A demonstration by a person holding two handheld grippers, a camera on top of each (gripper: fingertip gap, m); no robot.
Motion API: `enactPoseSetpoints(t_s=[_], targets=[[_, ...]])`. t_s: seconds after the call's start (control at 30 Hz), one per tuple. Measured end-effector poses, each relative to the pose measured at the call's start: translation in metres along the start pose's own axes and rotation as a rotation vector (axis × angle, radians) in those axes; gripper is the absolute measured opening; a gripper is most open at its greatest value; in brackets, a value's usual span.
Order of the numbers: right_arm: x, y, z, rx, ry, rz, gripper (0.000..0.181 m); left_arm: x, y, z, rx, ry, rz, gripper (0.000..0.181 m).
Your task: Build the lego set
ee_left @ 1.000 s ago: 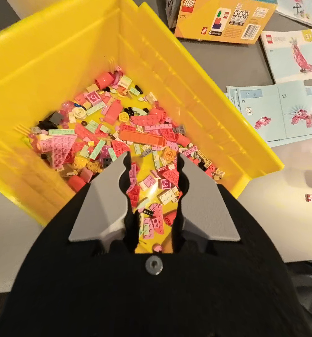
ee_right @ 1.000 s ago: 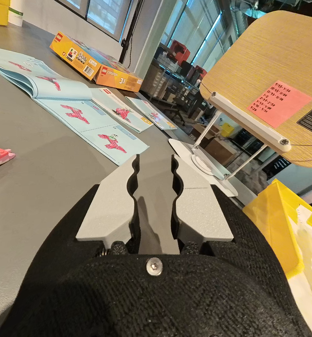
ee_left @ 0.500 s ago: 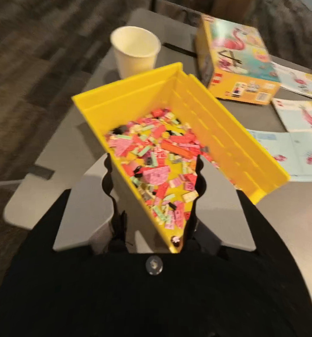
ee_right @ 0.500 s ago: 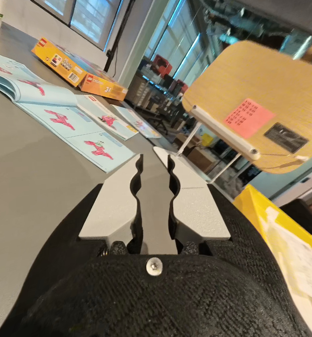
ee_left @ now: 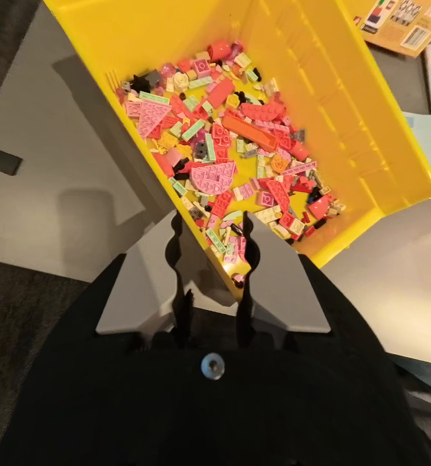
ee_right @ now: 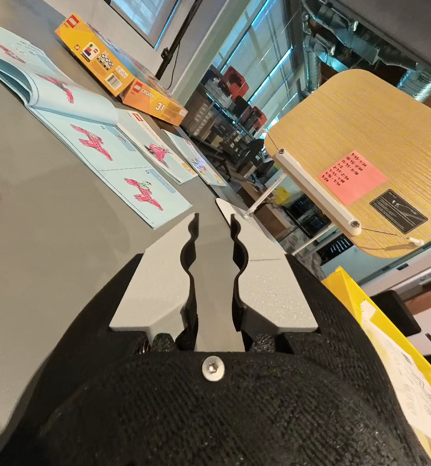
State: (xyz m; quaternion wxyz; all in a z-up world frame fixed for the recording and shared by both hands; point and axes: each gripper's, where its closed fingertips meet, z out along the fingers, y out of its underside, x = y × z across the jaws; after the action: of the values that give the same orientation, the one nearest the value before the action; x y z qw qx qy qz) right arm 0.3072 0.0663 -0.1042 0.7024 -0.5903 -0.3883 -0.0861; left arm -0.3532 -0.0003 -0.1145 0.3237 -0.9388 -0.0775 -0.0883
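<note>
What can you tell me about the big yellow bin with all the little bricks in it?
The bin is bright yellow, looks like smooth plastic, and has tall walls with ribs moulded into the right one. It is open on top and sits on a grey table, turned cornerwise to the left wrist camera. Loose bricks cover its floor, mostly pink and coral, with some mint, cream, orange and black. The open left gripper hangs over its near corner, one finger outside the wall and one over the bricks, holding nothing.

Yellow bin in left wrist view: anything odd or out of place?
Nothing spilled: the loose bricks all lie inside the yellow bin. One oddity: the open left tool straddles the bin's near wall, one finger outside, one over the bricks. The right tool is open, empty.
</note>
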Motion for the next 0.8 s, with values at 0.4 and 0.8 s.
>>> enactPoseSetpoints(t_s=[0.4,0.8], targets=[[0.011,0.000,-0.005,0.027,0.019,0.103,0.023,0.000,0.010,-0.004,-0.063,-0.055,0.057,0.030],[0.009,0.004,-0.004,-0.004,0.019,0.077,0.021,0.026,0.025,-0.003,-0.029,-0.056,0.108,0.003]])
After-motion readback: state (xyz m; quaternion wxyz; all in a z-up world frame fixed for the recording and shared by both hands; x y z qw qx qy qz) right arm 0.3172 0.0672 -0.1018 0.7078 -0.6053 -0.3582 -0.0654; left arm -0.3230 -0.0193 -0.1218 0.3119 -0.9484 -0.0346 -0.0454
